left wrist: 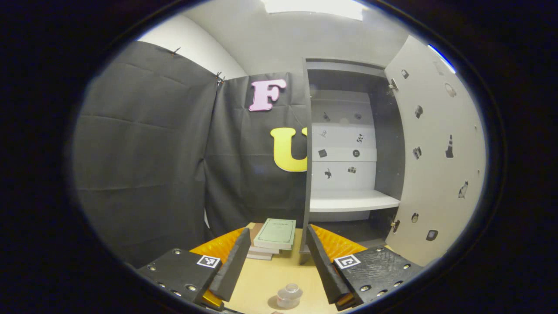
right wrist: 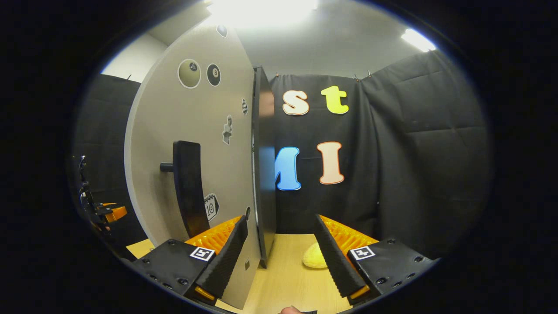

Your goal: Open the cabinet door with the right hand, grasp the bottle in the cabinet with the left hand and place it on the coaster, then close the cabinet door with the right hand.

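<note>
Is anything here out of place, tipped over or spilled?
Nothing stands out. The cabinet door hangs wide open, the bottle stands upright on the table, the books are neatly stacked, and nothing is spilled.

Ahead of the left tongs (left wrist: 273, 266), a bottle (left wrist: 289, 295) stands on the bench (left wrist: 266, 279), books (left wrist: 274, 237) behind it, the open cabinet (left wrist: 348, 144) ahead-right.

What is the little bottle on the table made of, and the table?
The bottle looks like clear plastic, maybe glass: the table shows through it. The table looks like pale wood or a wood-look laminate, smooth and matte, with faint grain.
</note>
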Tool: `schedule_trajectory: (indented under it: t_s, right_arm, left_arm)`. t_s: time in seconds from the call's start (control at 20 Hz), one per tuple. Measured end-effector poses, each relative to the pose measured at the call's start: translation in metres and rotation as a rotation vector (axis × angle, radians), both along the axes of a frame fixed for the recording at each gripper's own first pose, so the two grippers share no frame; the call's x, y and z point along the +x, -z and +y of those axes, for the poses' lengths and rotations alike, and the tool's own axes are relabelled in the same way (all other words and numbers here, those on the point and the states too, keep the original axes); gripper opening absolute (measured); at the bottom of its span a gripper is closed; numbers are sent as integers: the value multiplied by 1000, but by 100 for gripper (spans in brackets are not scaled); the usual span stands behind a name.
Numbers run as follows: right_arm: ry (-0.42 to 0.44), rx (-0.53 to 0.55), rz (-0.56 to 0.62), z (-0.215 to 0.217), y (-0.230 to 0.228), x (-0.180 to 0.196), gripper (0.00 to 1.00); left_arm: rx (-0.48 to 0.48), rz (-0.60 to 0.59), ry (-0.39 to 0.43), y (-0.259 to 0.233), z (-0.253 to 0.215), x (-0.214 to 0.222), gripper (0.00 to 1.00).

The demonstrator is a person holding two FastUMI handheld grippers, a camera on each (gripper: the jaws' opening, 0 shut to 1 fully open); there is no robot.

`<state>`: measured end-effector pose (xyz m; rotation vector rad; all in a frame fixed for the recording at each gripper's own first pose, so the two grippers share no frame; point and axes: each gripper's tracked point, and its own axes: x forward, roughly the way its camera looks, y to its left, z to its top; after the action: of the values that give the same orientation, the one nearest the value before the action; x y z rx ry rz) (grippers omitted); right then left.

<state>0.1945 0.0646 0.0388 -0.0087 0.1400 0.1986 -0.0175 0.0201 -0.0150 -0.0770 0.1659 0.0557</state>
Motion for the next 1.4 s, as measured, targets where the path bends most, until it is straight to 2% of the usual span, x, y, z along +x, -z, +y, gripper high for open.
schedule_trajectory:
  t_s: [0.25,0.3,0.35,0.4,0.55,0.65,0.7,0.75,0.85,0.95,1.05,1.1,1.15,1.4]
  right_arm:
    - [43,-12,9,8,1,1,92]
    - [39,-9,15,11,2,2,92]
    - [34,-9,17,14,3,2,92]
    - [28,-11,19,17,3,3,92]
    - [6,-17,23,29,3,4,92]
    - [-10,-11,27,42,2,1,92]
    - [-18,-10,28,49,2,-3,95]
    - [-24,-11,29,53,1,-3,95]
    - [-36,-15,29,61,1,-3,96]
    - [-48,-15,29,70,2,-4,96]
    - [-59,-16,26,78,1,-3,96]
    - [-65,-16,25,83,2,-3,92]
    - [-68,-16,23,88,1,-2,96]
    - [-84,-6,15,107,2,-3,96]
  left_arm:
    - [-8,0,6,8,19,10,79]
    - [-17,2,10,12,23,13,77]
    - [-26,4,14,14,26,14,79]
    - [-30,2,18,14,30,14,77]
    - [-25,-12,31,10,33,17,80]
    - [-21,-17,43,10,34,20,77]
    - [-18,-16,48,11,36,22,77]
    - [-17,-17,53,11,37,23,80]
    - [-16,-18,61,13,41,24,77]
    - [-12,-18,61,13,48,23,79]
    - [-4,-16,61,14,58,21,77]
    - [1,-15,58,16,64,21,77]
    - [5,-14,57,16,69,21,77]
    - [2,-12,52,19,88,15,80]
